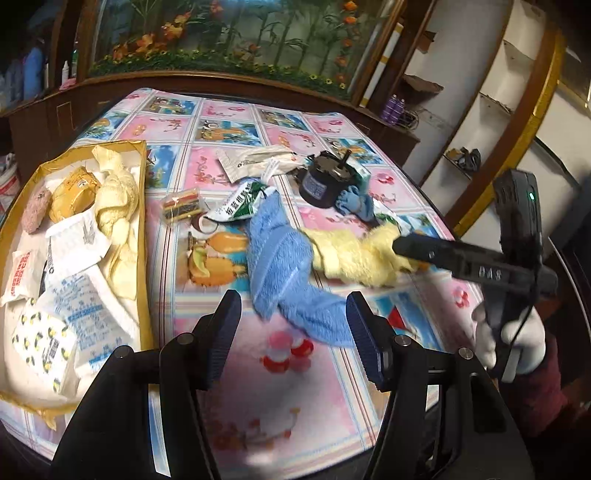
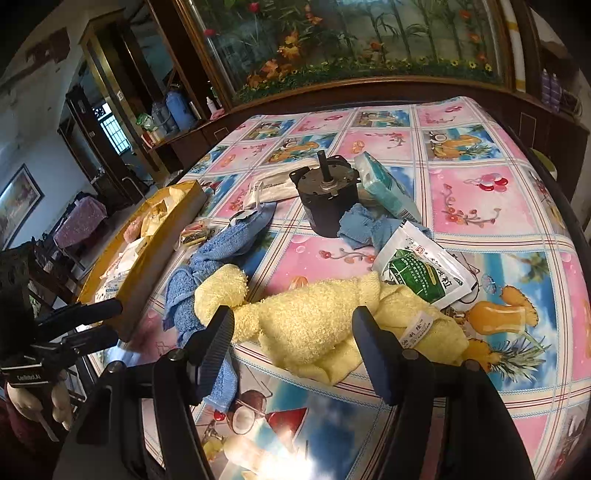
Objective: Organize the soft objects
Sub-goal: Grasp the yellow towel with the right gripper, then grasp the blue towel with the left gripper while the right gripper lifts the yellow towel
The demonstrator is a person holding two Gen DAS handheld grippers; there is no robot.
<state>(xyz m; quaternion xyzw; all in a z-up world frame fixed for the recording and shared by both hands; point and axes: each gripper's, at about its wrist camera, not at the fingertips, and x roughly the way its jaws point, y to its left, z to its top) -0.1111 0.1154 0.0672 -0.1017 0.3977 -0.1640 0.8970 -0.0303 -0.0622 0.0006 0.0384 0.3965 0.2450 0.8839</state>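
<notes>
Here we see a table with a bright picture cloth (image 2: 480, 192) and a big flower painting (image 1: 229, 33) behind it. The yellow towel (image 2: 306, 325) lies between our right gripper's (image 2: 293, 350) open jaws, unpinched. The blue towel (image 1: 280, 254) lies beside the yellow towel. Our left gripper (image 1: 293, 334) is open and empty. The gold box (image 1: 142, 206) beyond the blue towel is cut off.

Both wrist views angled down, close over the table (image 1: 229, 122): left from its near-left, right from near-right; blue towel (image 1: 284, 258) and yellow towel (image 2: 314, 325) shared.
</notes>
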